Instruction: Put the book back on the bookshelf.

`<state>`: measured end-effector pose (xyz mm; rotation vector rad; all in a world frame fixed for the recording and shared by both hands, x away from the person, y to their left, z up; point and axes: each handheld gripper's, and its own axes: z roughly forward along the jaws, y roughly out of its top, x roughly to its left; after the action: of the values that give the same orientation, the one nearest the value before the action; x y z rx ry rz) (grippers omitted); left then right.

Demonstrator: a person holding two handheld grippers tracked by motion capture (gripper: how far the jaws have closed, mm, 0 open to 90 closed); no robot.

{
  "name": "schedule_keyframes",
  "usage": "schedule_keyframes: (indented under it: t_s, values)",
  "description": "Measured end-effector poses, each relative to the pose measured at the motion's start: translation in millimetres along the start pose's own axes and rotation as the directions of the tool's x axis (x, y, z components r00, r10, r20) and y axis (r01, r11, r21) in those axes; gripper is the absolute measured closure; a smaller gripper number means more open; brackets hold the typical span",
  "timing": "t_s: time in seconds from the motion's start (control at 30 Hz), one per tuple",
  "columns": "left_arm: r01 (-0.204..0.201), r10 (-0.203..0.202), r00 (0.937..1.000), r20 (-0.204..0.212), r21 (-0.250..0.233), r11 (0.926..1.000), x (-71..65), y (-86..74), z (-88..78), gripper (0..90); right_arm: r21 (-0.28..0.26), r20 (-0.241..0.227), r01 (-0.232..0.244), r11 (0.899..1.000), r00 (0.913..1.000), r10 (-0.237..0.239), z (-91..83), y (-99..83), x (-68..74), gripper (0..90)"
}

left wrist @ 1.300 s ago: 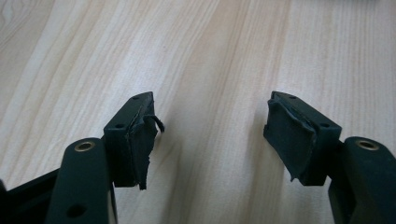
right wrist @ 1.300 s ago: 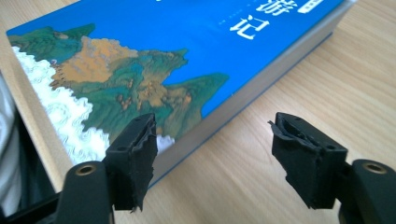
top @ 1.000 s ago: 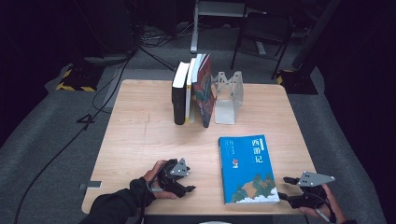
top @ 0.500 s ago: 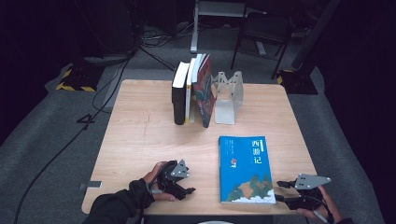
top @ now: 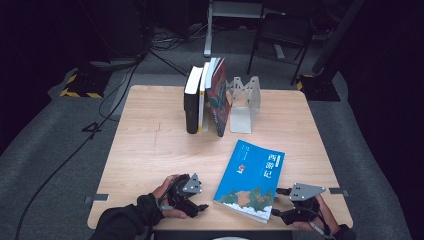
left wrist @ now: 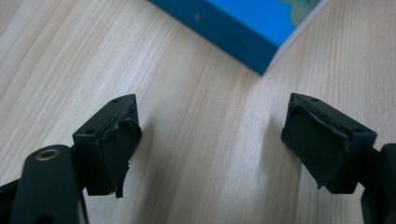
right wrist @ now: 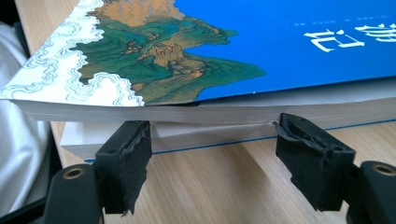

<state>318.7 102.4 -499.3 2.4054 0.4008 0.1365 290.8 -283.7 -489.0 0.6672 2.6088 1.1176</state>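
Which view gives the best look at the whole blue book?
The high view: the blue book lies flat and skewed on the table, whole cover visible, between the two grippers. The right gripper view shows its page edge and part of the cover up close; the left gripper view shows one corner.

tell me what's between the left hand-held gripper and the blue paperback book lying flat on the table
Nothing: only bare wooden table separates the left hand-held gripper from the blue paperback book, as the left gripper view shows.
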Motion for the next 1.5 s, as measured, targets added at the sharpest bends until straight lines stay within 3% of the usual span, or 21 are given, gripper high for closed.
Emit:
schedule_keyframes:
  t_s: [0.3, 0.43, 0.53, 0.67, 0.73, 1.13, 1.2, 1.3, 1.5]
  values:
    - [-0.004, 0.004, 1.0, 0.007, -0.035, 0.9994, 3.9, 7.7, 12.3, 12.6, -0.036, 0.073, -0.042, 0.999, 0.9964, 0.044, -3.4, 3.0, 0.3, 26.9]
    - [0.008, -0.008, 0.9999, -0.014, -0.04, 0.9992, 8.7, 10.9, 15.7, 12.1, -0.06, 0.1, -0.019, 0.998, 0.9947, 0.025, -7.3, 7.7, 1.0, 25.5]
    - [0.008, -0.008, 0.9999, -0.013, -0.024, 0.9997, 11.7, 13.0, 17.6, 6.3, -0.066, 0.115, -0.003, 0.998, 0.9933, 0.011, -8.4, 10.7, 1.7, 24.8]
    - [-0.009, 0.009, 0.9999, -0.011, -0.026, 0.9996, 13.3, 13.6, 18.0, 4.7, -0.084, 0.134, 0.011, 0.996, 0.9909, 0.0, -11.4, 17.8, 1.5, 23.1]
    - [-0.017, 0.016, 0.9994, -0.03, -0.021, 0.9996, 15.6, 14.2, 16.9, 4.7, -0.098, 0.15, 0.019, 0.995, 0.9887, -0.004, -12.4, 21.9, 2.6, 23.0]
    - [0.052, -0.051, 0.9962, -0.07, 0.004, 0.9987, 43.0, 11.7, 10.6, 6.8, -0.085, 0.204, 0.083, 0.993, 0.9769, -0.064, 1.1, 38.5, 6.4, 22.1]
    - [0.056, -0.055, 0.996, -0.07, 0.012, 0.9984, 42.9, 11.7, 8.6, 8.5, -0.091, 0.207, 0.084, 0.992, 0.9762, -0.064, 1.8, 40.0, 6.6, 21.5]
    - [0.034, -0.034, 0.998, -0.054, -0.007, 0.9994, 37.6, 13.9, 3.5, 19.9, -0.121, 0.218, 0.082, 0.989, 0.9744, -0.054, 1.7, 45.8, 5.2, 21.3]
    - [-0.037, 0.035, 0.999, -0.027, -0.074, 0.9965, 14.5, 30.8, -0.9, 17.5, -0.153, 0.233, 0.091, 0.984, 0.9711, -0.054, 0.7, 54.5, 2.2, 20.9]
